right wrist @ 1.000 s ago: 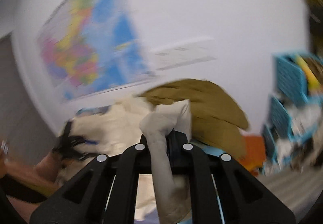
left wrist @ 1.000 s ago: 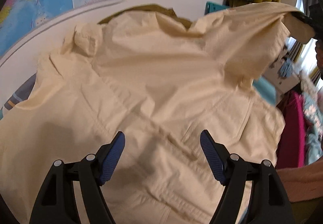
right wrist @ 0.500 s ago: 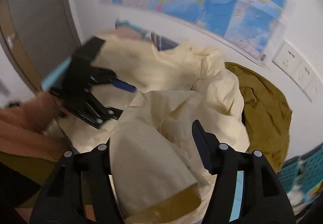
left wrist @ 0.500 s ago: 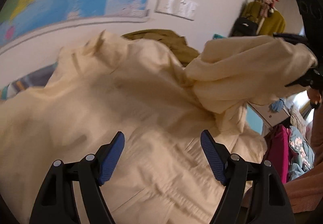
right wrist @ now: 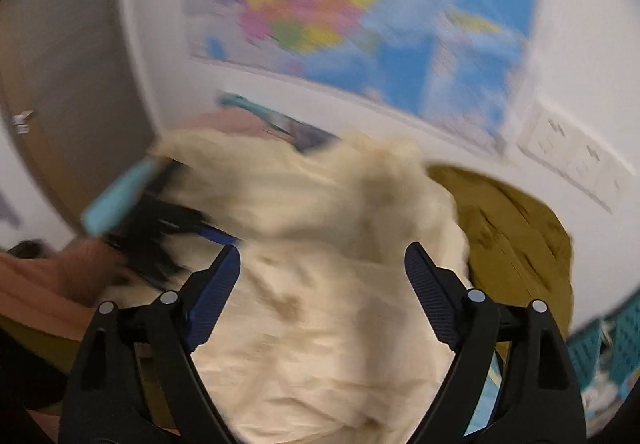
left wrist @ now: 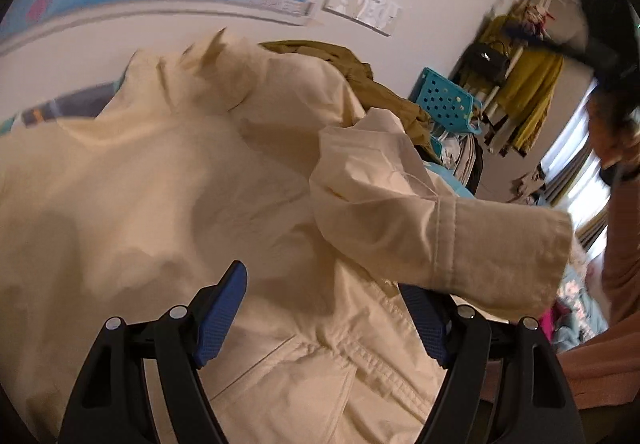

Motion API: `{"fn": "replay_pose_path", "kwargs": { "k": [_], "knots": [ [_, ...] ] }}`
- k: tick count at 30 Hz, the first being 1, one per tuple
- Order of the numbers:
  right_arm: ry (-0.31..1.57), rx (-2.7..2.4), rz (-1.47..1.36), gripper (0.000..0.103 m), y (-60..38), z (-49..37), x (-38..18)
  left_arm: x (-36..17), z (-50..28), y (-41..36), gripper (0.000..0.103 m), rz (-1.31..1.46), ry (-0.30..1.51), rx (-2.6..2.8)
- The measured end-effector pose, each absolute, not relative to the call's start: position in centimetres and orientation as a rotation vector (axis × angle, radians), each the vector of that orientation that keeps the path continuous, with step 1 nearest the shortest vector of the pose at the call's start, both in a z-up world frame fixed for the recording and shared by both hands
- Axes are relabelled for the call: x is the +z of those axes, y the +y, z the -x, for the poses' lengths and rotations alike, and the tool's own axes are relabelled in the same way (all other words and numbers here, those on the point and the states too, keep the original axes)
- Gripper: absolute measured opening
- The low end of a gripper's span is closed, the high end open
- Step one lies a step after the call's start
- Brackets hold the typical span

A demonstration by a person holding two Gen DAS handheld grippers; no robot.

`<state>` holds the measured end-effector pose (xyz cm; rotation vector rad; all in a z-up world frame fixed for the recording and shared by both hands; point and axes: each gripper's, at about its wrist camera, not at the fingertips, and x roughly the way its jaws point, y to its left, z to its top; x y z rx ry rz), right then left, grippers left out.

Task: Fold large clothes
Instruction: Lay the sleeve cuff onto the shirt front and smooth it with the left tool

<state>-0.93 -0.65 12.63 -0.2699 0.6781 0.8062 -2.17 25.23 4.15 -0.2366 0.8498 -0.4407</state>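
Note:
A large cream jacket (left wrist: 180,203) lies spread out under both grippers, and its sleeve (left wrist: 440,219) lies folded across the body on the right. In the left wrist view my left gripper (left wrist: 320,284) hovers open just above the jacket's front, with nothing pinched. In the blurred right wrist view my right gripper (right wrist: 322,254) hangs over the cream jacket (right wrist: 320,344). Its jaws are opening and the pads do not press the cloth beneath them. The left gripper (right wrist: 160,228) shows there as a dark blur at the jacket's left edge.
An olive garment (left wrist: 360,79) lies bunched behind the jacket against the wall (right wrist: 508,236). A teal perforated basket (left wrist: 444,103) and hanging clothes (left wrist: 528,83) stand at the right. A wall map (right wrist: 340,3) and sockets (left wrist: 364,3) hang above. A person's sleeve (left wrist: 624,244) is at the right edge.
The right gripper let go of the cream sleeve and its jaws spread wide. The sleeve now lies folded over the jacket's body. The left gripper shifted sideways and rolled, still open.

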Motion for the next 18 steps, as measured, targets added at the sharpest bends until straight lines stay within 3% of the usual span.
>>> {"fn": "replay_pose_path", "kwargs": {
  "k": [3, 7, 11, 15, 18],
  "knots": [
    [0.792, 0.736, 0.154, 0.082, -2.5, -3.6, 7.8, 4.5, 3.5, 27.4, 0.075, 0.278, 0.827, -0.403],
    [0.883, 0.620, -0.061, 0.072, -6.5, -10.1, 2.7, 5.3, 5.3, 30.3, 0.079, 0.335, 0.794, -0.357],
    [0.908, 0.629, -0.139, 0.071, -6.9, -13.6, 0.8, 6.1, 7.1, 31.9, 0.083, 0.369, 0.754, -0.332],
    [0.979, 0.602, -0.037, 0.071, -4.1, -16.3, -1.6, 4.8, 6.3, 29.4, 0.088, 0.243, 0.868, -0.320],
    [1.014, 0.534, 0.060, 0.068, -2.9, -17.6, -2.9, 2.4, 4.2, 26.2, 0.087, 0.096, 1.019, -0.300]
  ]
}}
